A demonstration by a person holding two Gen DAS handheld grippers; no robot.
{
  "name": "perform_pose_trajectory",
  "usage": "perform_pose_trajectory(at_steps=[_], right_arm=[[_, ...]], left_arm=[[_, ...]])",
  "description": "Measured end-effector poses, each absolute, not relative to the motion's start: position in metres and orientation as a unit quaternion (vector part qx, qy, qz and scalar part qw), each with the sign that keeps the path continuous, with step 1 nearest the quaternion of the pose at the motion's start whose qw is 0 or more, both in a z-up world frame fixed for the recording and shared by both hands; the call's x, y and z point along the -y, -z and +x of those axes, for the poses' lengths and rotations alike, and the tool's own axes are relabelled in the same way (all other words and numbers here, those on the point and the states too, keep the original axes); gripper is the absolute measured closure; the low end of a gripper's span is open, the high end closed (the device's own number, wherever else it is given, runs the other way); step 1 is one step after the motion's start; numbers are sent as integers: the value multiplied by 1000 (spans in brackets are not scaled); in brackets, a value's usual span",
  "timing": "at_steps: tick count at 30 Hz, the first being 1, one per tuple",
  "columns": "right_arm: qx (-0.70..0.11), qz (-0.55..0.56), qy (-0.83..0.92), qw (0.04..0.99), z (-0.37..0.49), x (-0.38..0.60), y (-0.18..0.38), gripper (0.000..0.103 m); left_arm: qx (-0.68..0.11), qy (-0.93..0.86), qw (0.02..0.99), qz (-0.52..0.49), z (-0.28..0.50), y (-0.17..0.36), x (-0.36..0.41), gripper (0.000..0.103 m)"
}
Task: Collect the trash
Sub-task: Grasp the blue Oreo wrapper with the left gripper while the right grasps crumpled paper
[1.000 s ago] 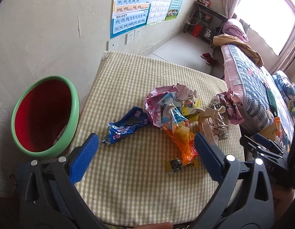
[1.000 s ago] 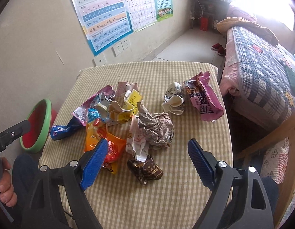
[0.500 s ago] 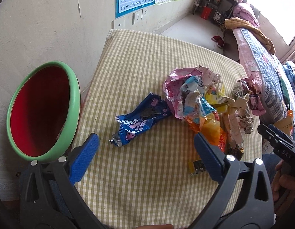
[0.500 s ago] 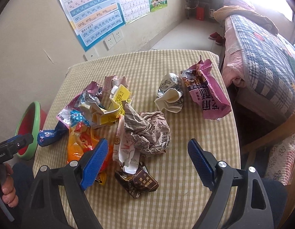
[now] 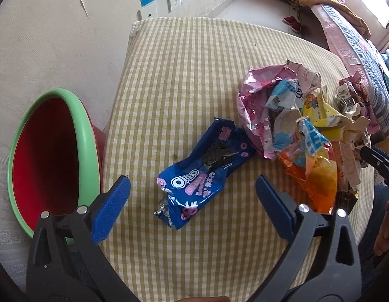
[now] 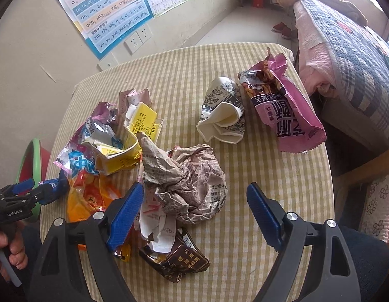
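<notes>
A checked yellow tablecloth (image 5: 182, 75) carries the trash. My left gripper (image 5: 192, 183) is open and hangs over a blue Oreo wrapper (image 5: 202, 176), which lies between its blue pads without touching them. To the right of it is a heap of pink, blue and yellow wrappers (image 5: 282, 115). My right gripper (image 6: 194, 188) is open, its jaws closing slightly, above a crumpled newspaper ball (image 6: 192, 181) that no pad presses. A brown cigarette pack (image 6: 179, 259) lies just below the ball, an orange wrapper (image 6: 88, 196) to the left.
A red bin with a green rim (image 5: 91, 151) stands on the floor off the table's left edge. A crushed paper cup (image 6: 224, 115) and a purple snack bag (image 6: 287, 110) lie at the far right. A bed (image 6: 345, 50) borders the right side, the wall the left.
Both grippers have come down closer to the table. The left one has moved onto the Oreo wrapper, the right one onto the newspaper ball. No trash has moved.
</notes>
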State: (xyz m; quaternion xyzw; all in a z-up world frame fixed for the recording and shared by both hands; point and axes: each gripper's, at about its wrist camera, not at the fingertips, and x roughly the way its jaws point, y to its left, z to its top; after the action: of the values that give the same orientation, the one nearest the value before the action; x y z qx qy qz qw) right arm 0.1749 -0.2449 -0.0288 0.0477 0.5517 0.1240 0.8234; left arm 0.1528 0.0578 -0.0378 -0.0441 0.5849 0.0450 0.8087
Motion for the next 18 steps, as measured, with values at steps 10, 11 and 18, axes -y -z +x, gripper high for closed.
perform_pose_trajectory(at_steps=[10,11,18], right_arm=[[-573,71,-124,807,182,252,47,54],[-573,71,-124,807,182,252,47,56],[-568,65,-123,811,181,249,44,63]], left_arm=[[-611,-13,791,-46,173,67,-58,17],[-613,-11,789,-46,173,69,-57,19],[-610,-9,791,-42,168,70,-57,52]])
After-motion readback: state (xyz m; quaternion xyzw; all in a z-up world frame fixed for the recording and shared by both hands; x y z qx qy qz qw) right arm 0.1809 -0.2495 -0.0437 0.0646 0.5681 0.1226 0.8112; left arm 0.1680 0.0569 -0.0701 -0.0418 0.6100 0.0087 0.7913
